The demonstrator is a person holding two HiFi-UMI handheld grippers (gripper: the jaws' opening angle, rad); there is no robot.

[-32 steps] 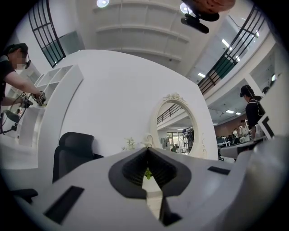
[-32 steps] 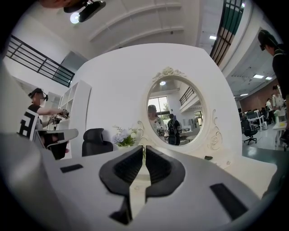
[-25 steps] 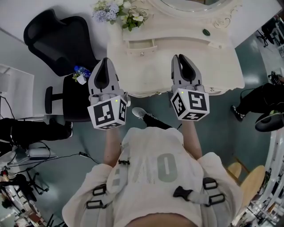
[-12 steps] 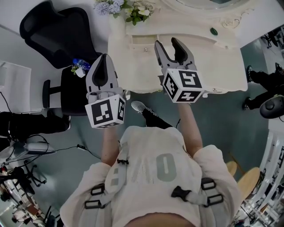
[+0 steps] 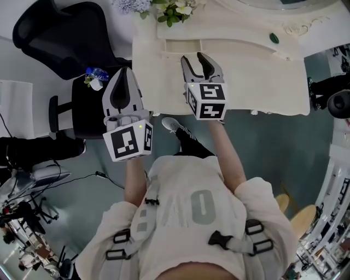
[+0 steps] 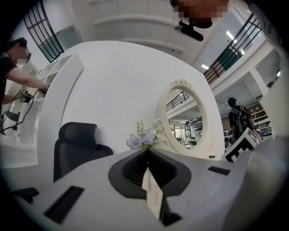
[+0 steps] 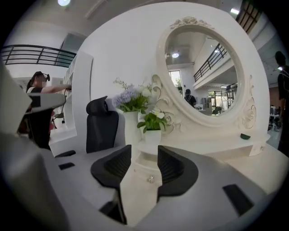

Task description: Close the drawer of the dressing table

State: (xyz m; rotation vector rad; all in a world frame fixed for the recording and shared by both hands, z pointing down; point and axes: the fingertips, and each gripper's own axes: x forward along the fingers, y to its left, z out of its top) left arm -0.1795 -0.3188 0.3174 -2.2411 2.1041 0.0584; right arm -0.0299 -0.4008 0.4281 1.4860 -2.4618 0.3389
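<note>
Drawer (image 5: 174, 46) of the cream dressing table (image 5: 262, 76): a small one set in the raised tier at the back of the tabletop, just below a bunch of flowers (image 5: 175, 11), and it appears to stand pulled a little way out toward the person. The right gripper (image 7: 144, 151) is held over the tabletop and aimed at the drawer front. Its two dark jaws are parted with nothing clamped, and they have just been narrowing slightly. Through the gap in the right gripper view, the pale drawer front and its small metal knob (image 7: 150, 179) sit squarely between the jaw tips. Whether the tips already touch the front cannot be told. The left gripper (image 5: 124, 76) hangs beside the table's left edge, near a black office chair (image 5: 60, 33). Its jaws are pressed together on nothing, and it takes no part in the work. The step in hand looks like the approach, lining the right gripper up with the drawer front, and the drawer is not yet closed. The next move most likely calls for a straight, level push on the front, centred near the knob so the drawer slides in without skewing, until the front sits flush with the tier.
</note>
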